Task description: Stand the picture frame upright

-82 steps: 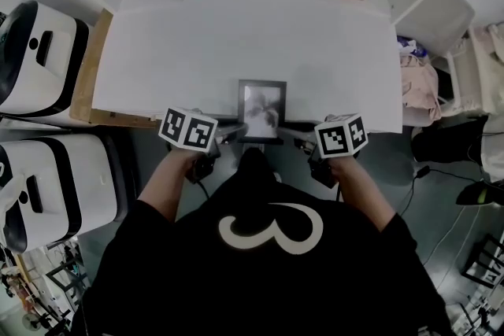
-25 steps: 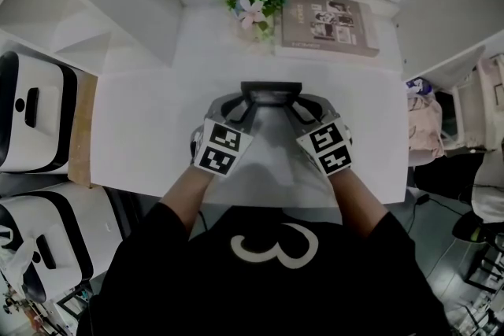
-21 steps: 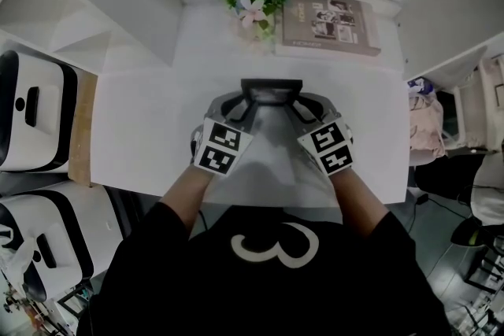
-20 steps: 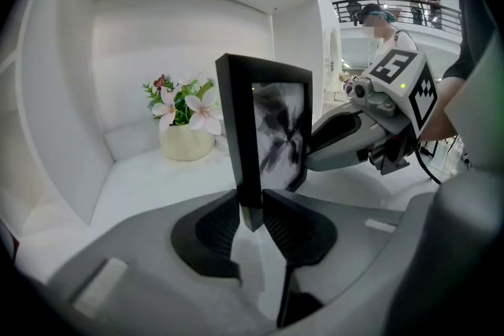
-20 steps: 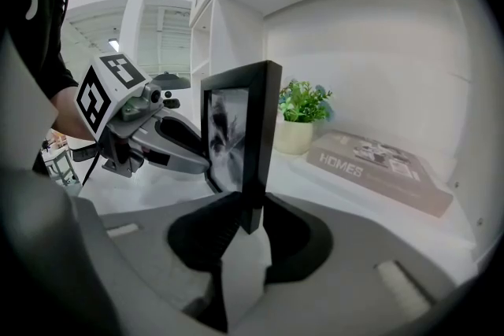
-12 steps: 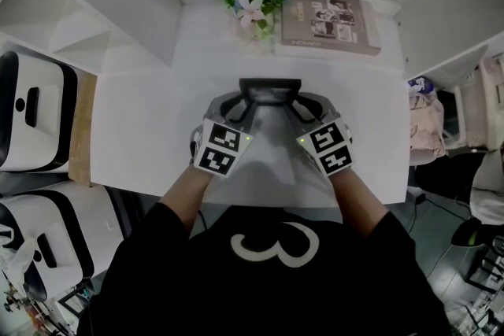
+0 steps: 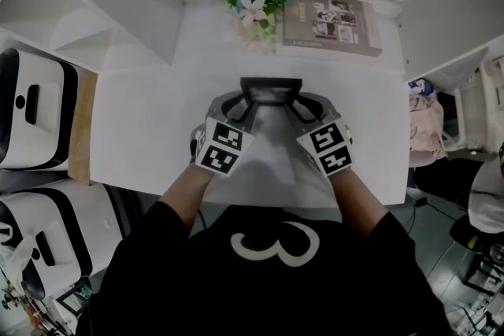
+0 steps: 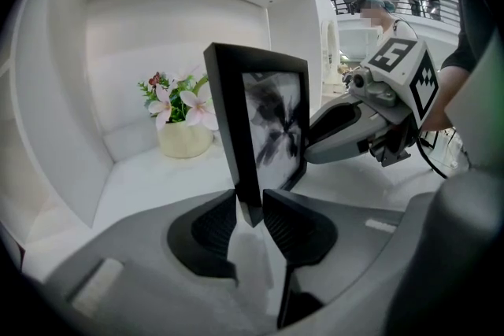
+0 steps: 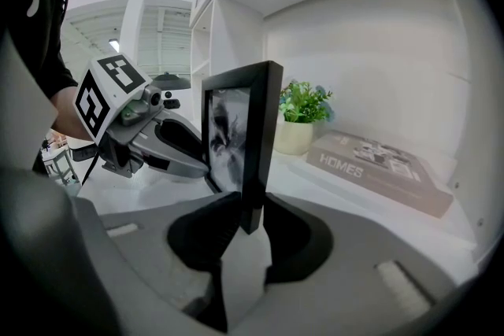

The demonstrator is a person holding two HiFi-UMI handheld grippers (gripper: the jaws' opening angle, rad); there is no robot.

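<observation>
The frame (image 7: 271, 90) is upright at the middle of the tabletop (image 7: 142, 122), its picture facing the person, with the flowers (image 7: 253, 0) and book (image 7: 331, 24) behind it. The left hand-held gripper (image 8: 250, 210) pinches the frame's lower left edge. The right hand-held gripper (image 9: 250, 215) pinches its lower right edge, pads tight on the black rim.

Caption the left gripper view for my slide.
Left gripper and right gripper grip opposite side edges of the upright black rectangular picture frame, potted pink flowers behind.
</observation>
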